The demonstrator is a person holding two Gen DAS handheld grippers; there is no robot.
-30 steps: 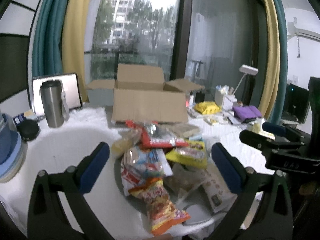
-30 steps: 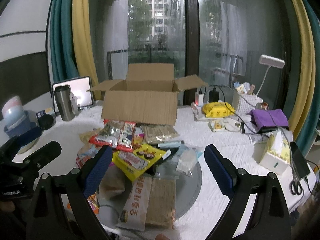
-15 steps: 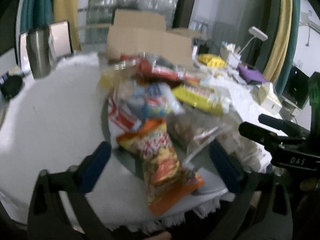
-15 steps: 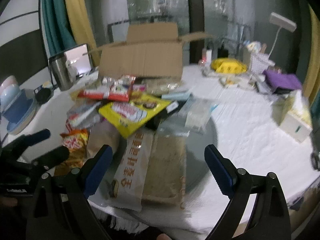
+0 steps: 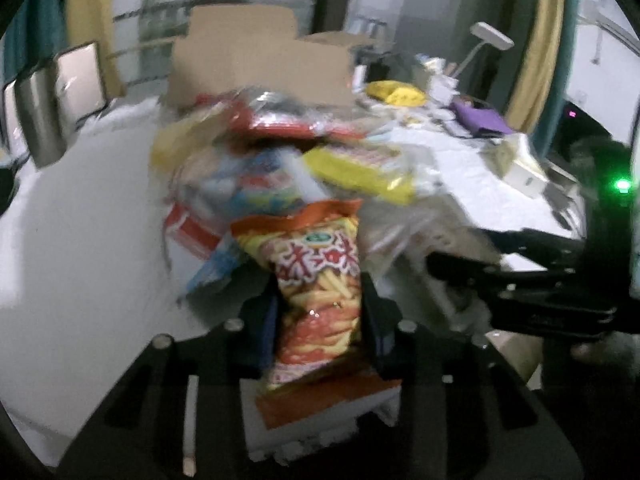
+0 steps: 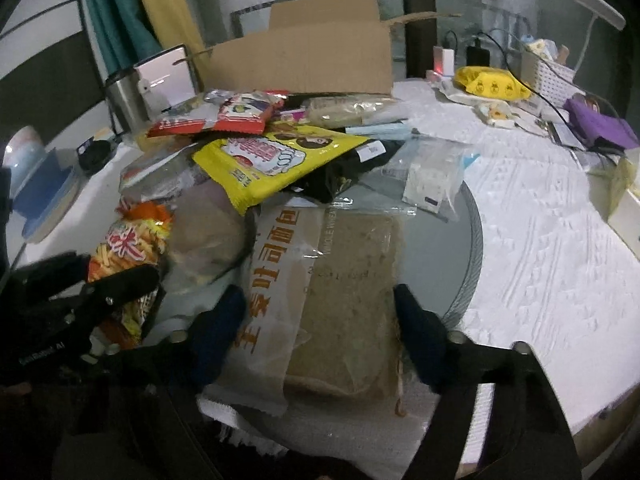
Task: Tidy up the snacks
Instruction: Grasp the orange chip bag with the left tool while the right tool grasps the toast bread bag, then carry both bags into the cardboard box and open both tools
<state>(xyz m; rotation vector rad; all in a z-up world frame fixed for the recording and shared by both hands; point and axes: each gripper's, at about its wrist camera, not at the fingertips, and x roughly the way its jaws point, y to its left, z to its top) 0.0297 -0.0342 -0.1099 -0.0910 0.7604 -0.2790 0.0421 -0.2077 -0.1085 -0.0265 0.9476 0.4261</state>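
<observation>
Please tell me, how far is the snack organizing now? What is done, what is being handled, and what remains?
Nothing looks sorted yet: the snack pile lies in front of the cardboard box, whose inside is hidden. In hand: the left gripper is shut on the orange chip bag; the right gripper is closing around the wholewheat bread pack, pads not yet pressing. Nearly everything remains.

A steel tumbler (image 6: 122,98) stands left on the white tablecloth (image 6: 540,216); a white desk lamp (image 6: 596,8) and purple cloth (image 6: 600,126) sit right.
</observation>
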